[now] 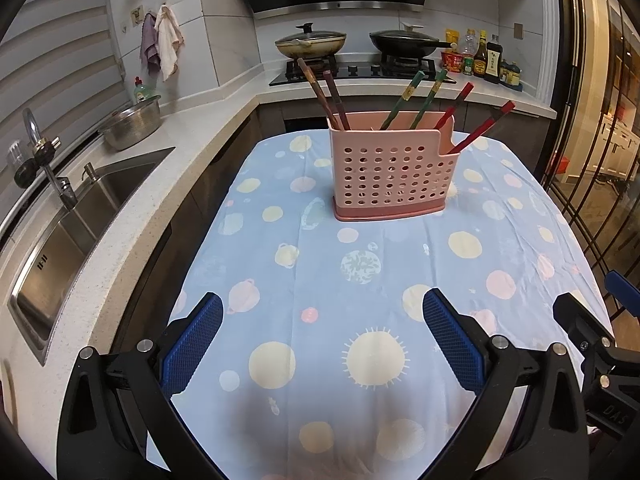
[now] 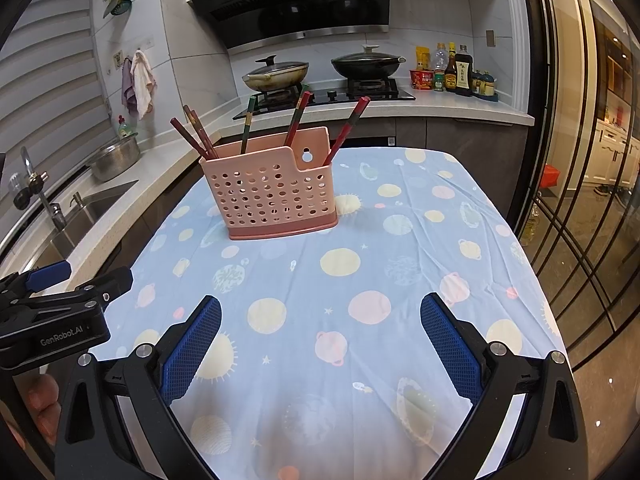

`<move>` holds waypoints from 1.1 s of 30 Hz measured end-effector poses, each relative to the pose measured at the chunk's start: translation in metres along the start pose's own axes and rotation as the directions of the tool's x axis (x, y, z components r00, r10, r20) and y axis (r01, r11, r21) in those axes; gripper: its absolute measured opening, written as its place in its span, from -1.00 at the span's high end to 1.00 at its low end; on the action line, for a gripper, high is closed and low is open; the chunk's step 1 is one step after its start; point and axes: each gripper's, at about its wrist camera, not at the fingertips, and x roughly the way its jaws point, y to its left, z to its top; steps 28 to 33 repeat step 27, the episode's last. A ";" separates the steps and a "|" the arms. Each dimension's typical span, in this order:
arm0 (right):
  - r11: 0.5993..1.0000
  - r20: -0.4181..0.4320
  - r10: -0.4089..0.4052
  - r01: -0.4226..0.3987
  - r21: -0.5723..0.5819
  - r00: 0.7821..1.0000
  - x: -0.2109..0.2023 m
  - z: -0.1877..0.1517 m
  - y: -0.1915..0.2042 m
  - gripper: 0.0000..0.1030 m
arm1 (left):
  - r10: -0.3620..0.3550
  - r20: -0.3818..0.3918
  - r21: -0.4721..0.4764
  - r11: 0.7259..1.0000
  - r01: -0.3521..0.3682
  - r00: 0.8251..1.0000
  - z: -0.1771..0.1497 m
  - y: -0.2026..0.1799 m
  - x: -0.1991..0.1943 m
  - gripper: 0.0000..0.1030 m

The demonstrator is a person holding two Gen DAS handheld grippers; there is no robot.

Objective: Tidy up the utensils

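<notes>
A pink perforated utensil holder stands upright on the far half of the table with the blue planet-print cloth. Several chopsticks lean out of it: brown ones at its left, green ones in the middle, red ones at its right. My left gripper hovers open over the near part of the cloth, well short of the holder. My right gripper is open too, with nothing between its blue pads.
A counter runs along the left with a sink, faucet and steel bowl. Behind the table are a stove with two lidded pans, sauce bottles and glass doors on the right. The left gripper's body shows at the right view's lower left.
</notes>
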 end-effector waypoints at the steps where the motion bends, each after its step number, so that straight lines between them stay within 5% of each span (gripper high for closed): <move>1: 1.000 -0.001 0.000 0.000 -0.001 1.000 0.000 0.000 0.000 -0.87 | 0.000 -0.002 -0.002 1.000 0.000 1.000 0.000 0.000 0.000 -0.86; 33: 1.000 0.002 -0.013 0.013 0.009 1.000 0.004 0.000 -0.005 -0.87 | 0.022 0.013 -0.010 1.000 -0.022 1.000 0.003 0.007 0.001 -0.86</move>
